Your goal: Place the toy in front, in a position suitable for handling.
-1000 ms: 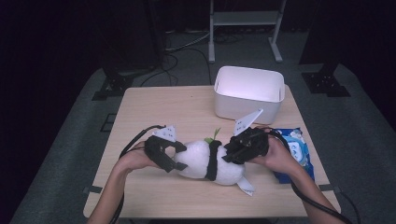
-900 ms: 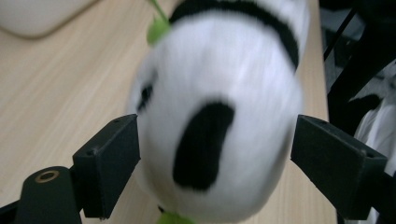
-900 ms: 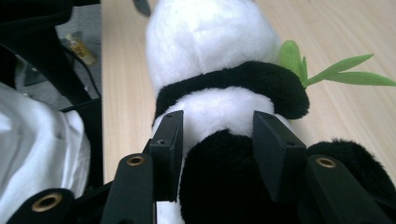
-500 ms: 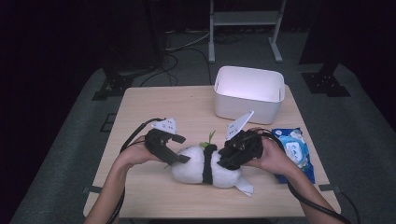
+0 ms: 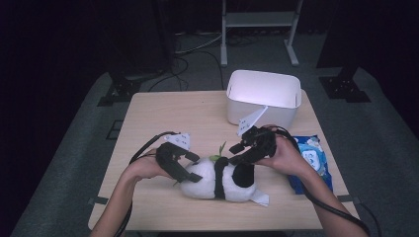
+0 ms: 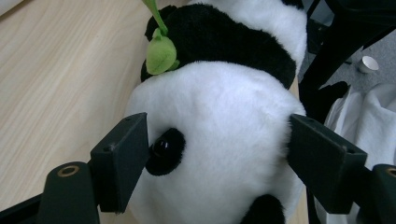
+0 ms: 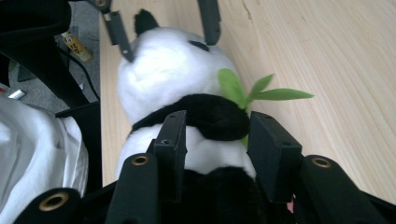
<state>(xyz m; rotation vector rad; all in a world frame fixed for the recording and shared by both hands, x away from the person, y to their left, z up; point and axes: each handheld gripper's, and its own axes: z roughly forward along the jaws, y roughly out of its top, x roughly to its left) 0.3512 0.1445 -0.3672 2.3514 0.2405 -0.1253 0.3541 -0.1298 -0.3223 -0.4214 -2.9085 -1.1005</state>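
Now both forearms angle inward over the black-and-white plush panda (image 5: 217,180): left gripper (image 5: 185,168) fingers spread around its head, right gripper (image 5: 236,153) fingers pinching its black arm.

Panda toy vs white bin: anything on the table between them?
High view: the right tool and the hand holding it hang over that stretch between panda toy and white bin. The tabletop there looks otherwise bare.
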